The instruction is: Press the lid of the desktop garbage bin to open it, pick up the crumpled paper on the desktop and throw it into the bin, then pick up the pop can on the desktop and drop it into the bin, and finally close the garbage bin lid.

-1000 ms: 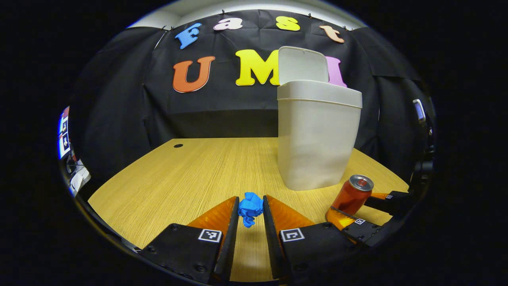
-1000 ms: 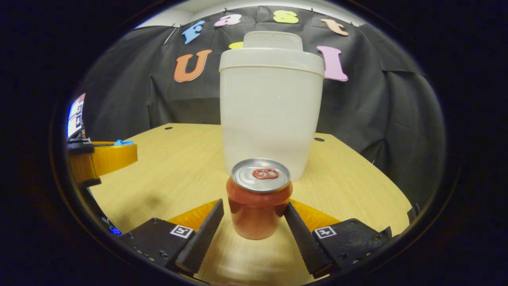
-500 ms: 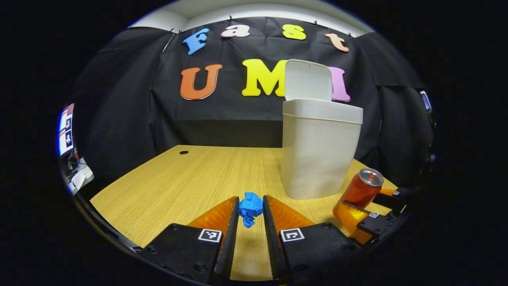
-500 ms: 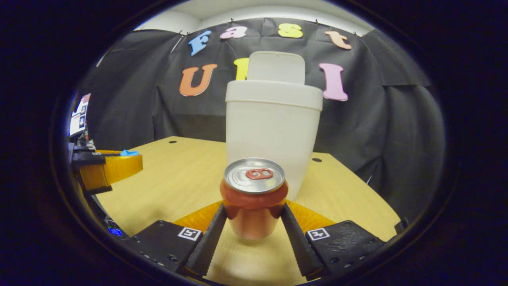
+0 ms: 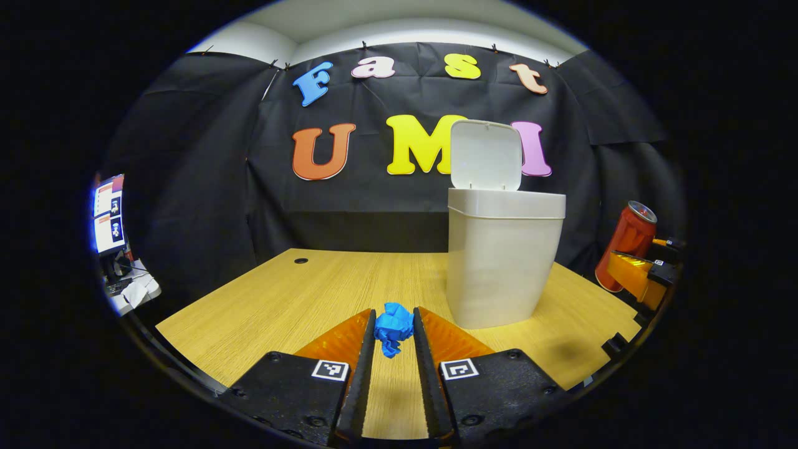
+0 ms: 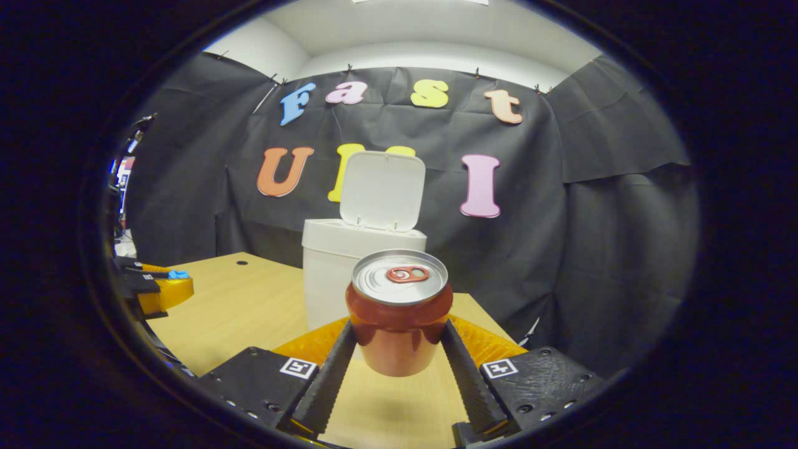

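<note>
Carrying crumpled blue paper [image 5: 393,327], the left hand-held gripper [image 5: 393,333] clamps it short of the open-lidded white plastic bin [image 5: 504,262]; the right hand-held gripper [image 6: 399,340] grips the red pop can [image 6: 399,318]; next, paper over the bin's mouth.

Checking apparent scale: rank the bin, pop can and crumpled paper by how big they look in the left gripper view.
1. Bin, clearly largest.
2. Pop can.
3. Crumpled paper, smallest, though nearest the camera.

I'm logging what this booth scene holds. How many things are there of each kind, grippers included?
Bins: 1, the white bin, lid up
Crumpled paper: 1, blue paper
Cans: 1, red can
Grippers: 2, left gripper, right gripper
Total: 5
</note>
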